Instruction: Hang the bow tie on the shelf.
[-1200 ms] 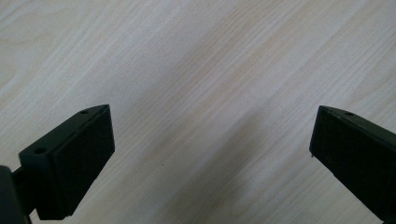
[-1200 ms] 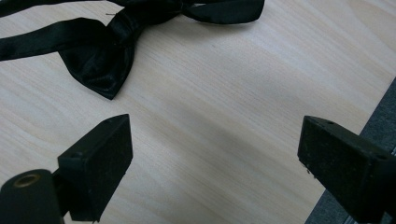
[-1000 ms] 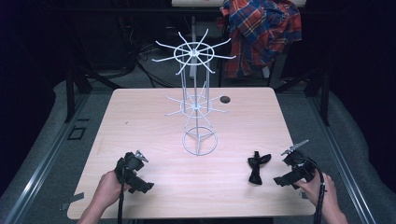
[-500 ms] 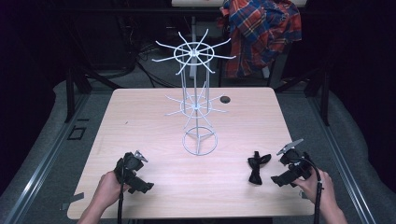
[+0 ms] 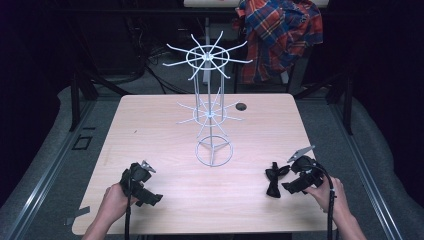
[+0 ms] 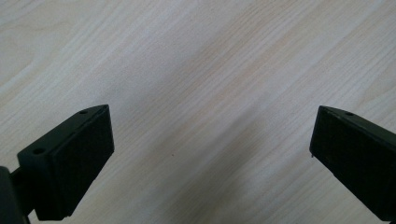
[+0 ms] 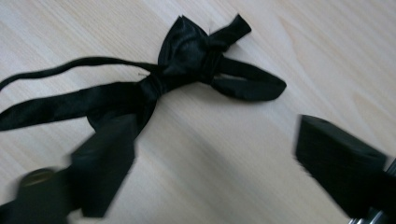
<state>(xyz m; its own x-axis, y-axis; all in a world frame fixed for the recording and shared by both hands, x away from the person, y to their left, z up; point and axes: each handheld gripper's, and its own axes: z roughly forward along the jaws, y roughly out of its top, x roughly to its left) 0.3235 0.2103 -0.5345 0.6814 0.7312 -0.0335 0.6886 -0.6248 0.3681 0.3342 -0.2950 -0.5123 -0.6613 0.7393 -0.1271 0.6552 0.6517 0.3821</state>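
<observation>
A black bow tie (image 5: 274, 179) with loose straps lies on the wooden table (image 5: 150, 130) near its front right. My right gripper (image 5: 283, 182) sits just right of it, low over the wood. In the right gripper view the bow tie (image 7: 187, 60) lies a little ahead of my right gripper (image 7: 212, 123), one strap reaching the left jaw. The jaws have just been closing a little, still wide apart, with bare wood between the pads. My left gripper (image 5: 146, 192) rests at the front left. In its own view my left gripper (image 6: 210, 116) stands open over bare wood.
A tall white wire rack (image 5: 209, 57) with two tiers of radiating hooks stands mid-table on a ring base (image 5: 214, 152). A small dark round thing (image 5: 241, 106) lies behind it. A plaid shirt (image 5: 280, 35) hangs beyond the far edge.
My right gripper has slid left across the table, closing in on the bow tie. The left gripper and the bow tie have stayed where they were.
</observation>
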